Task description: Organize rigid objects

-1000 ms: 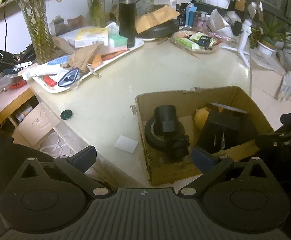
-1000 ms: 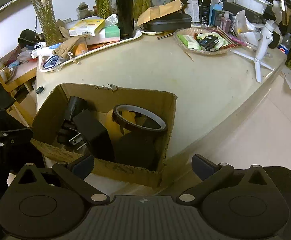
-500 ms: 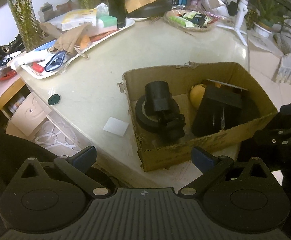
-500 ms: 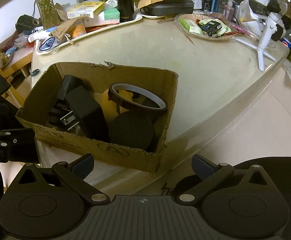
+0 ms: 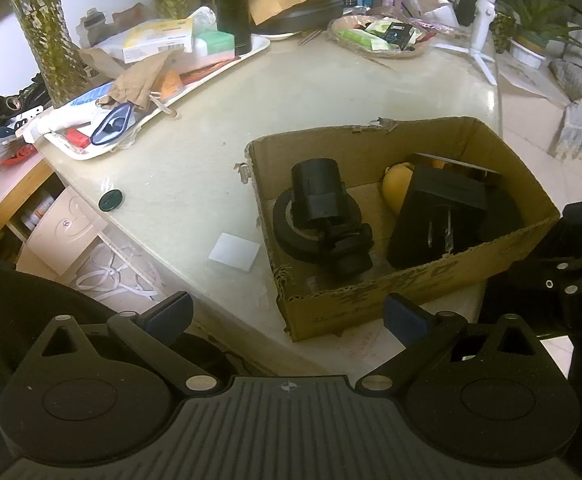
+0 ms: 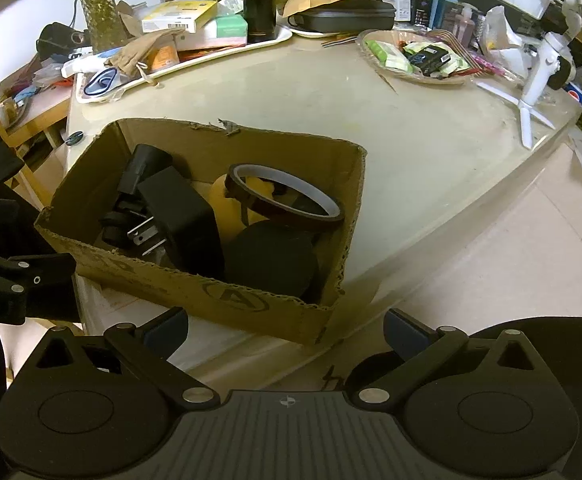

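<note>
An open cardboard box (image 5: 431,284) sits at the near edge of the pale table; it also shows in the right wrist view (image 6: 227,296). Inside lie a black cylindrical part (image 5: 323,204) on a black tape roll (image 5: 287,232), a black power adapter (image 5: 439,220) with prongs (image 6: 147,236), a yellow object (image 6: 227,200), a thin tape ring (image 6: 287,196) and a black disc (image 6: 271,260). My left gripper (image 5: 289,316) is open and empty just before the box's near wall. My right gripper (image 6: 287,330) is open and empty before the box's right corner.
A white tray (image 5: 163,92) with boxes, paper and a black flask (image 5: 233,4) stands at the back left. A basket of packets (image 6: 415,58) and a white tripod (image 6: 535,88) stand at the back right. A white card (image 5: 234,251) and dark cap (image 5: 110,201) lie left of the box.
Both grippers have risen and tilted down, so the box and its contents show more from above. Both stay open and empty. Nothing in the box has moved.
</note>
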`<state>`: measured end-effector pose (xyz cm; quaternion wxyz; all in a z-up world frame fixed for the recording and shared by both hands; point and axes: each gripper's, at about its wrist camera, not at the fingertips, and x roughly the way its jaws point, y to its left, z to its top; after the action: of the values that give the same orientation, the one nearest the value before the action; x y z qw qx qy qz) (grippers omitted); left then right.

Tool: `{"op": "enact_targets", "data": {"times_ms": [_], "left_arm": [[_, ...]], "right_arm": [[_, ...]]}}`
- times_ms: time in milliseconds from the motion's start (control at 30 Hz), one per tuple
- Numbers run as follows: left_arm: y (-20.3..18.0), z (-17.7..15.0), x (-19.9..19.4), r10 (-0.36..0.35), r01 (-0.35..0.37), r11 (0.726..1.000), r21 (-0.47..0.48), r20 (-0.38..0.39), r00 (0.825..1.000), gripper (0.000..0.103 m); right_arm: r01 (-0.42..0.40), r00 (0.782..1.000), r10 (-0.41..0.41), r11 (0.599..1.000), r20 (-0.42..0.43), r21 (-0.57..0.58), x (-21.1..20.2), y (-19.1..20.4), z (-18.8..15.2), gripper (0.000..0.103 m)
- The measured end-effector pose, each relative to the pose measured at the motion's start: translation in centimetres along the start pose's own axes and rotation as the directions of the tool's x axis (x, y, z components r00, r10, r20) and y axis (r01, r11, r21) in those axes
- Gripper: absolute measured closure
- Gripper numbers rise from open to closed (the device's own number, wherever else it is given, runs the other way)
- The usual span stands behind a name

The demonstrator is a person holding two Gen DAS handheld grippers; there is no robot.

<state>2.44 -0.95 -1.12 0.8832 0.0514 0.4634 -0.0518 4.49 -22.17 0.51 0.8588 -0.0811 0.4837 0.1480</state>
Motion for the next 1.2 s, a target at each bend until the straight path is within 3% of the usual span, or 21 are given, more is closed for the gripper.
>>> {"op": "enact_targets", "data": {"times_ms": [1200], "left_arm": [[0.01, -0.07, 0.12, 0.01, -0.01, 1.0, 0.012, -0.007, 1.0, 0.0]], "right_arm": [[0.036, 0.999, -0.037, 0.999, -0.014, -0.034, 0.36, 0.51, -0.01, 0.0]]}}
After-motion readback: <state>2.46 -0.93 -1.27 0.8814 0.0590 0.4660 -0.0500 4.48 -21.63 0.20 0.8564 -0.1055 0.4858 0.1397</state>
